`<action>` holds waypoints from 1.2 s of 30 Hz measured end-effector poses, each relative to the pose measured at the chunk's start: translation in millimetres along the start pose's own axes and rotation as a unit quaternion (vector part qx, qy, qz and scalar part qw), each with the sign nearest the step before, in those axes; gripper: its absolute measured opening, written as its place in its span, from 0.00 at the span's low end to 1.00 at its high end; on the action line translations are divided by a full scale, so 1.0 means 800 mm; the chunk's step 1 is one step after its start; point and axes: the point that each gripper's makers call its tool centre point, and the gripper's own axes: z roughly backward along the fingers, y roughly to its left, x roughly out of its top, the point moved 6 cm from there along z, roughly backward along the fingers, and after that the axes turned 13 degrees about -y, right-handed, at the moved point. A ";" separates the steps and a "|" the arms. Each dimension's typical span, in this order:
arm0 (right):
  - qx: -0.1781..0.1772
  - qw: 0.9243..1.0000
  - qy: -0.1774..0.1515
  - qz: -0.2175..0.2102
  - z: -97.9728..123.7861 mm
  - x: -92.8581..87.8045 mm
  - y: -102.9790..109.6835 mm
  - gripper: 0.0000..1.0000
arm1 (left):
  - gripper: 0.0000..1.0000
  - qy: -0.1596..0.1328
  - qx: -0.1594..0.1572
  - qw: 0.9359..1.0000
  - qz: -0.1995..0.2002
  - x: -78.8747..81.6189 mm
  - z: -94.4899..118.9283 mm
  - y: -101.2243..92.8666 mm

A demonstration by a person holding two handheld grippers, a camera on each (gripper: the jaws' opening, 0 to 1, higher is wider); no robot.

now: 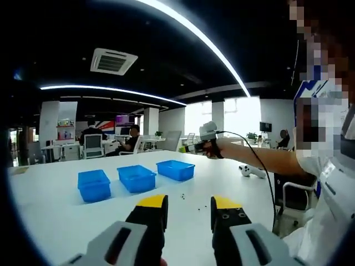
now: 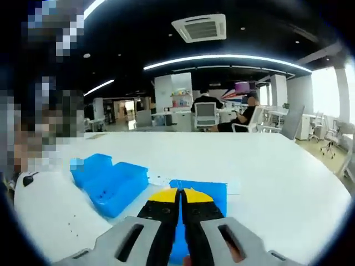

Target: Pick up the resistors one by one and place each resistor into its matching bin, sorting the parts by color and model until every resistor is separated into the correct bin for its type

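Since the right gripper [image 2: 178, 200] hangs over a bin [image 2: 208, 191] with fingers closed, it's probably dropping a resistor; can't see one, left gripper [image 1: 188, 206] gapes empty.

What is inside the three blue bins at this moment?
In the right gripper view, the middle bin holds a few tiny dark specks. The nearest bin is mostly hidden by the right gripper; the farthest bin shows nothing legible.

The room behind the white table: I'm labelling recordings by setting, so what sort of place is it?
Likely an open-plan office: people sit at desks in office chairs, with a ceiling air-conditioning unit and strip lights overhead.
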 end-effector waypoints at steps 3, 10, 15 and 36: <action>-0.007 0.999 0.018 0.031 0.000 -0.005 0.001 0.33 | 0.33 -0.001 0.000 1.000 0.001 0.000 0.000 0.001; 0.004 0.999 0.003 0.038 0.017 0.001 0.015 0.48 | 0.33 -0.001 0.000 1.000 0.000 0.000 0.001 0.000; 0.022 0.999 -0.012 0.041 0.038 0.010 0.029 0.46 | 0.33 -0.001 0.001 1.000 0.000 0.000 0.001 0.000; 0.158 0.984 -0.042 0.066 0.211 0.011 0.120 0.51 | 0.32 -0.014 0.035 0.999 -0.004 0.004 0.005 0.016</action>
